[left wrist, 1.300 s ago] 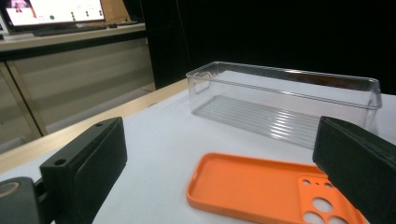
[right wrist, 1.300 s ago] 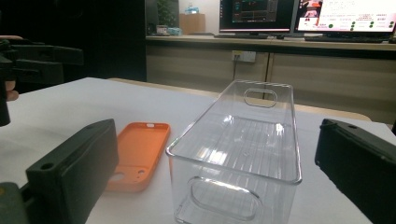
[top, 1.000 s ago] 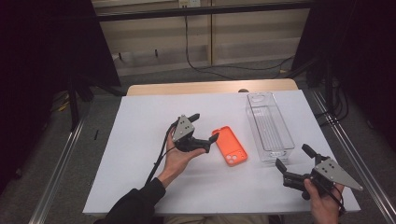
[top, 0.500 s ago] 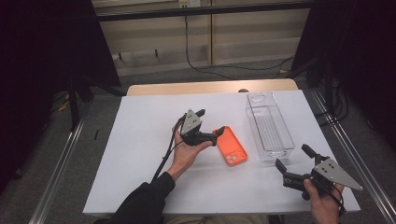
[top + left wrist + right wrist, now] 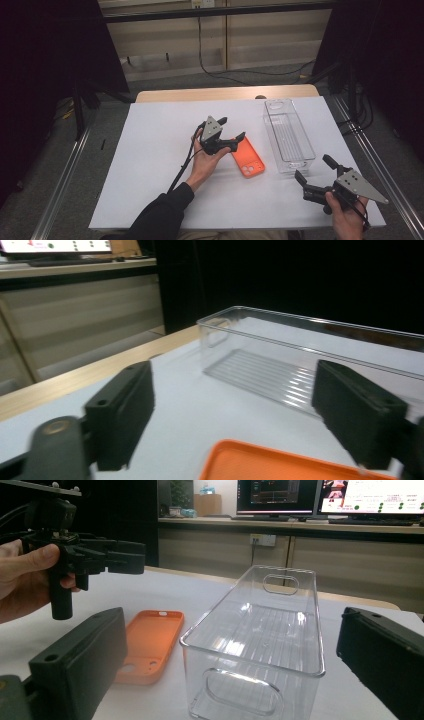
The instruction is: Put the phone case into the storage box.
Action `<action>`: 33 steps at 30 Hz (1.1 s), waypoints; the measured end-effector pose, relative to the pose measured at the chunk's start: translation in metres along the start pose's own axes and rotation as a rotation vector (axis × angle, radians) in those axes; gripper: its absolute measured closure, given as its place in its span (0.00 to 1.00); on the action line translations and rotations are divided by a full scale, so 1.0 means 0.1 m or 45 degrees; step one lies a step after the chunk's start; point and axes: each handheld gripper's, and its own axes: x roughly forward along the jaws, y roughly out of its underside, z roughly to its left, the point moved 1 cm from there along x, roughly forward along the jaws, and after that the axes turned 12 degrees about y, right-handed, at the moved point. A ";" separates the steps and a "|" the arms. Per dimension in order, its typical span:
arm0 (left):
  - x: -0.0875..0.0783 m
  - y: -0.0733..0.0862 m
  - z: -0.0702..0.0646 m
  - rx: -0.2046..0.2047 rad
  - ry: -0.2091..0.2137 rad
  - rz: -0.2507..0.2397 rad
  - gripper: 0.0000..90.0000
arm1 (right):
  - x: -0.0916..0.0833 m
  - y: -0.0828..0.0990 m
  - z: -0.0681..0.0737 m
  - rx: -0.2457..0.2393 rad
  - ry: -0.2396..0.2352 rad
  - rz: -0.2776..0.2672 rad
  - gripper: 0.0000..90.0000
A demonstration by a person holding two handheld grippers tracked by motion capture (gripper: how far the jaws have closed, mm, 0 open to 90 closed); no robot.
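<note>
In the high view, the left gripper is hovering at the far left end of a flat orange silicone phone case that is lying on the white table sheet, just left of a long clear plastic bin; its jaws have just been closing a little yet are standing apart, pinching nothing. The right gripper is waiting at the near right, jaws spread. In the left gripper view, the jaws are standing wide above the case's rounded edge, the bin beyond. In the right gripper view, the spread jaws are framing the bin, the case to its left, and the left gripper above the case.
</note>
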 end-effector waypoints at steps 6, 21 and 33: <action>0.04 0.00 -0.03 -0.015 0.056 0.002 0.33 | 0.00 0.00 0.00 -0.001 0.001 0.002 0.00; 0.13 -0.03 -0.01 -0.017 0.159 0.080 0.84 | 0.00 0.00 -0.01 -0.001 0.001 -0.006 0.00; 0.22 -0.09 0.04 -0.054 0.220 0.149 1.00 | 0.00 0.00 -0.01 0.002 0.001 -0.004 0.00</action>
